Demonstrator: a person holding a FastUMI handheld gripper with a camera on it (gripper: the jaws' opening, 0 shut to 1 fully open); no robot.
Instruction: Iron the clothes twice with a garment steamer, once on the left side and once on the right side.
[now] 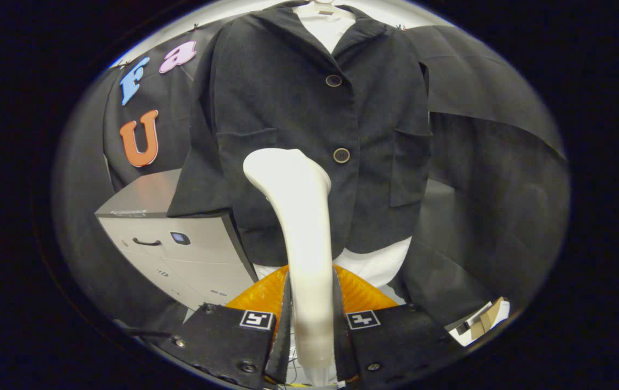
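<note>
We see the gripper (310,317) with its 2 fingers pressed against either side of the handle of a white steamer (301,227), pinching it between them. The steamer rises upright from between the fingers, and its broad head bends over toward the left at the top, in front of a dark jacket (288,97).

The jacket hangs on a white hanger (323,8), front toward us, just beyond the steamer. We count 2 round buttons down its middle: the upper button (333,80) near the collar opening and the lower button (341,155) just right of the steamer's head. A patch pocket (410,165) sits on the right front, and another pocket lies on the left front, partly behind the steamer's head. A white shirt (327,28) shows at the jacket's collar opening and again below its hem. We cannot tell whether the steamer's head touches the cloth or only stands close before it.

Below the jacket's hem, just ahead of the fingers, lies an orange ribbed thing (260,295), partly hidden by the steamer and the fingers. To the left of the jacket stands a grey cabinet (179,249) with a dark handle on its front. Near the right finger, low down, lie some cardboard pieces (485,317).
</note>
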